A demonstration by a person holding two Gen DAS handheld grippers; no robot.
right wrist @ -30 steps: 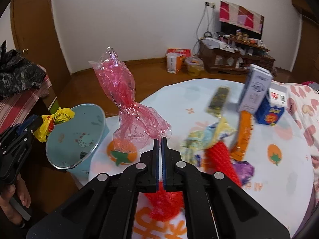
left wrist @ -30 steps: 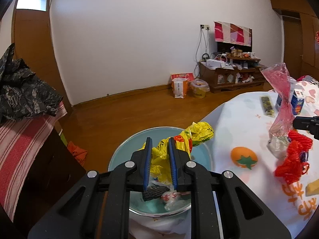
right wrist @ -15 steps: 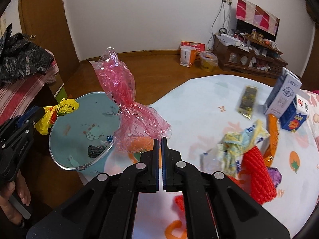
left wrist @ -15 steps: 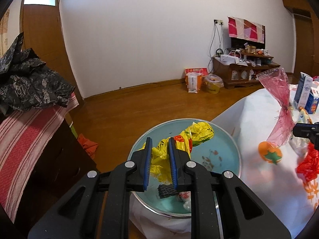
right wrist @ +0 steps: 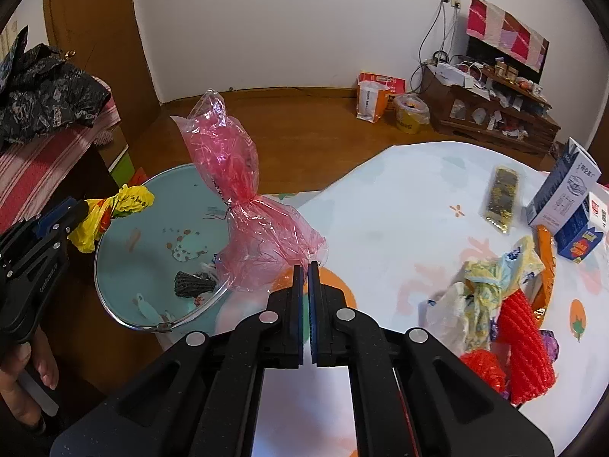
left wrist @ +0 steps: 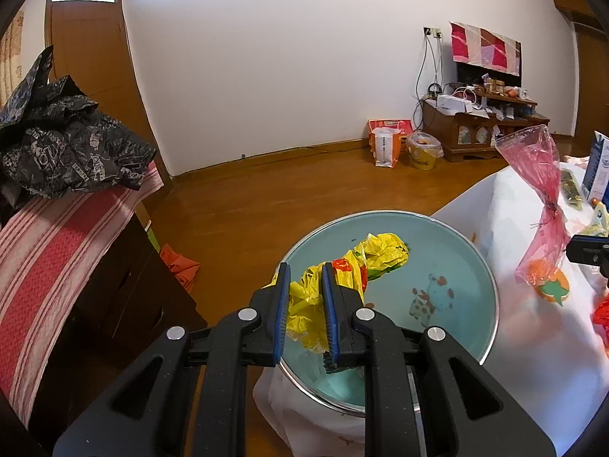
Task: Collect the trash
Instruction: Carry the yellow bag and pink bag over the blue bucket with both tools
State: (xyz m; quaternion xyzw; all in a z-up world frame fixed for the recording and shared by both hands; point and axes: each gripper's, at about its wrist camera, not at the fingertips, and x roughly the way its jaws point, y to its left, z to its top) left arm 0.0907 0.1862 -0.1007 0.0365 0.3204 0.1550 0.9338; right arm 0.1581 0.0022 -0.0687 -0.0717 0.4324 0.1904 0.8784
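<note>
A teal bin (left wrist: 456,251) stands beside the white-clothed table (right wrist: 399,209), with a few scraps on its bottom. My left gripper (left wrist: 304,270) is shut on a crumpled yellow plastic bag (left wrist: 365,262) and holds it above the bin's near side. In the right wrist view that left gripper (right wrist: 72,205) and the yellow plastic bag (right wrist: 125,202) sit at the bin's (right wrist: 152,236) left rim. My right gripper (right wrist: 303,266) is shut on the bottom edge of a twisted pink plastic bag (right wrist: 251,228), which stands up over the table edge beside the bin.
On the table lie red mesh (right wrist: 527,346), crumpled wrappers (right wrist: 487,278), a dark snack packet (right wrist: 504,198), a milk carton (right wrist: 567,190) and a blue box (right wrist: 582,228). A striped-covered cabinet (left wrist: 57,259) stands left of the bin. A person's hand (right wrist: 26,373) shows bottom left.
The right gripper has carried the pink bag left, from over the table to its edge by the bin. The left gripper has moved with the yellow bag, which now hangs further over the bin.
</note>
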